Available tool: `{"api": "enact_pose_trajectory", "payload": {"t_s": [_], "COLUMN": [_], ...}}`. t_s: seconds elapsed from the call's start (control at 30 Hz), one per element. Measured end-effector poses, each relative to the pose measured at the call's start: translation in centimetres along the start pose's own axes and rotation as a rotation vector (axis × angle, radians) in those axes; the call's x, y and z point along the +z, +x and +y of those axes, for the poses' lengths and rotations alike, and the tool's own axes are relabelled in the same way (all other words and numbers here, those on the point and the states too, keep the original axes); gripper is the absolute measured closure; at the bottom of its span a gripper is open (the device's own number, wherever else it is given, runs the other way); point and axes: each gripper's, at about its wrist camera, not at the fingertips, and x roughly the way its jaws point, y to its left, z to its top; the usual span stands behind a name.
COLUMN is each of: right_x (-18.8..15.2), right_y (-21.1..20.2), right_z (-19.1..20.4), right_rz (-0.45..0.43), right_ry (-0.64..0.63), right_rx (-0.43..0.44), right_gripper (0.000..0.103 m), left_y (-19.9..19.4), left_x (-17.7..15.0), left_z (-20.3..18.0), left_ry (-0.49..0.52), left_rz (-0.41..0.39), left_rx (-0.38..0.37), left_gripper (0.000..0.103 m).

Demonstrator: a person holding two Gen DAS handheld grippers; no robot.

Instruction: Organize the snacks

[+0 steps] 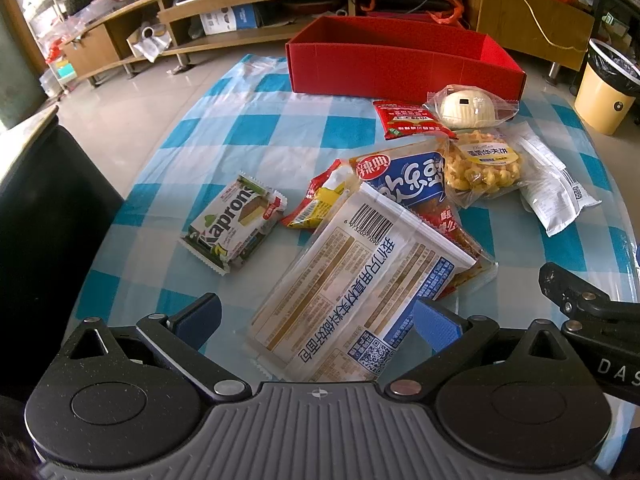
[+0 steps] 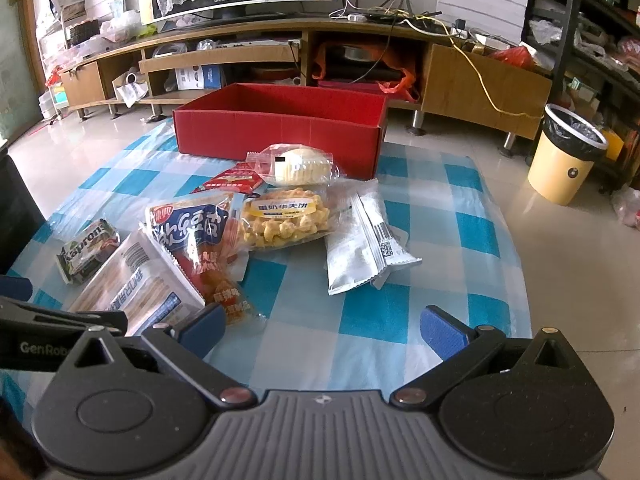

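Soft daylight fills my two views, strongest from the left, where the floor [image 2: 100,136] shines pale. Glare sits on the clear wrappers, most on the bun pack [image 1: 470,106] and the bread bag [image 1: 360,280]. Shadows are faint and soft. The fisheye bends the cabinet [image 2: 280,40] and cloth [image 2: 360,320] edges into curves, and the corners go dark. The centre is sharp; the far shelves look slightly soft.

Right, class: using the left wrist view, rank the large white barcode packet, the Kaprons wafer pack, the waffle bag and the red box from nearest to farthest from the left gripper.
From the left gripper:
1. Large white barcode packet, lying between its open fingers.
2. Kaprons wafer pack, ahead on the left.
3. Waffle bag, farther ahead on the right.
4. Red box, at the cloth's far end.
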Motion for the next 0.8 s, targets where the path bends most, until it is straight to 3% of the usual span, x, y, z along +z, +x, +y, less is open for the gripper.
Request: {"api": "enact_pose_trajectory", "payload": {"t_s": [0.8], "right_x": [-0.16], "right_y": [0.32], "right_z": [0.02], "right_rz": [0.025], "right_ry": [0.005], "right_rx": [0.006], "right_gripper": [0.002], "left_y": [0.05], "left_x": [-0.08], "left_z": [-0.24], "left_ry": [0.014], "left_rz": [0.005], "left_rx": [0.004], "left_gripper": [0.002]}}
